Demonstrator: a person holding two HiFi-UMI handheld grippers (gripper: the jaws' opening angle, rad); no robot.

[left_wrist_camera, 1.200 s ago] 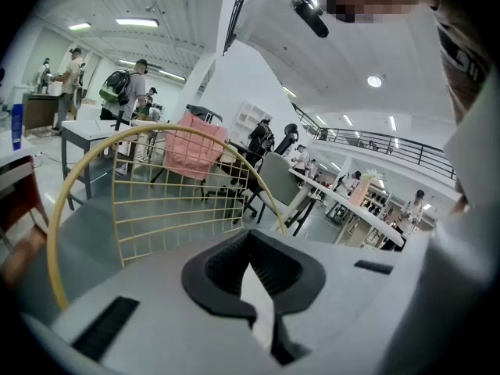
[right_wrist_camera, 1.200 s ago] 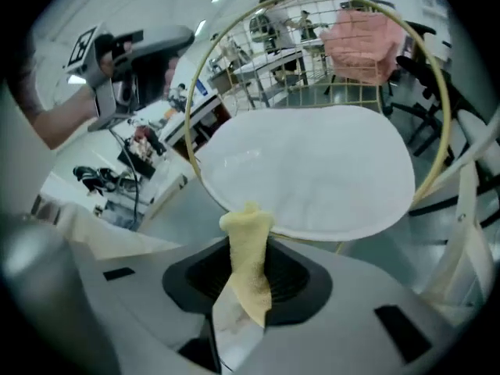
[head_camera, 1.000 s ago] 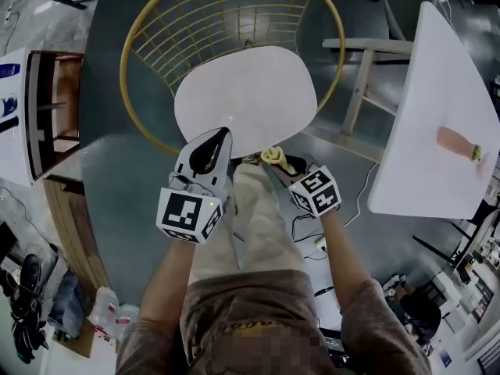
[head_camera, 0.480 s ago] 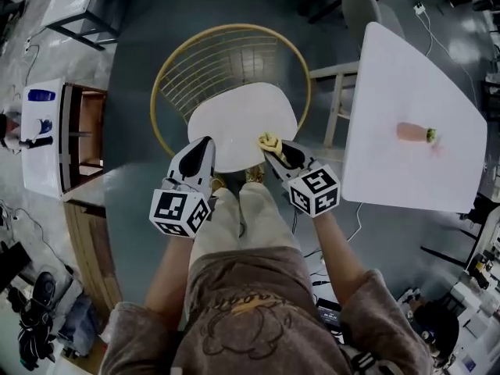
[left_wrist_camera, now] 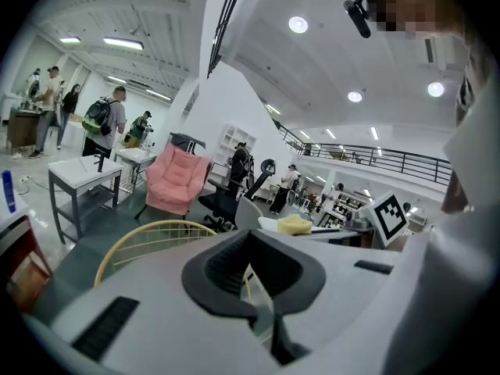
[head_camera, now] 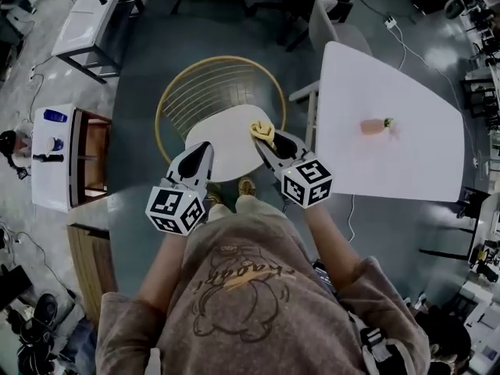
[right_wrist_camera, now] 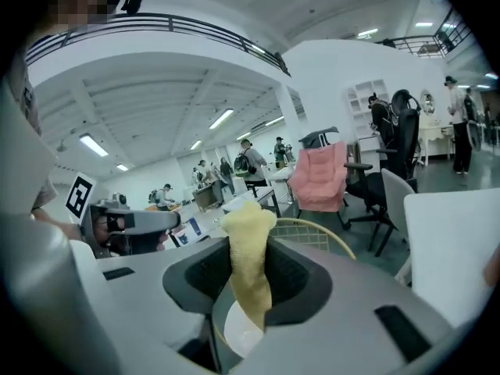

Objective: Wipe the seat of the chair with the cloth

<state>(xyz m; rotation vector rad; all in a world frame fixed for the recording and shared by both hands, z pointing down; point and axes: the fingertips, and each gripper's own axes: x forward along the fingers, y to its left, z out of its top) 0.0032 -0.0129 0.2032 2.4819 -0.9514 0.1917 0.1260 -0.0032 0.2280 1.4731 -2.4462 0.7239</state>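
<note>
At far left, left tongs (head_camera: 201,151): jaws together on nothing, poised over the near left edge of the chair seat (head_camera: 226,151). Just right of them, right tongs (head_camera: 267,141): jaws pinched on a narrow bunch of yellow cloth (head_camera: 261,129), above the seat's right edge. Risks, as judged: so thin a grip may let the cloth slide out under drag; the unbraced chair may shift.

A white table (head_camera: 406,170) bears a small pink object (head_camera: 373,126); a pink armchair (left_wrist_camera: 178,181) stands farther off.
</note>
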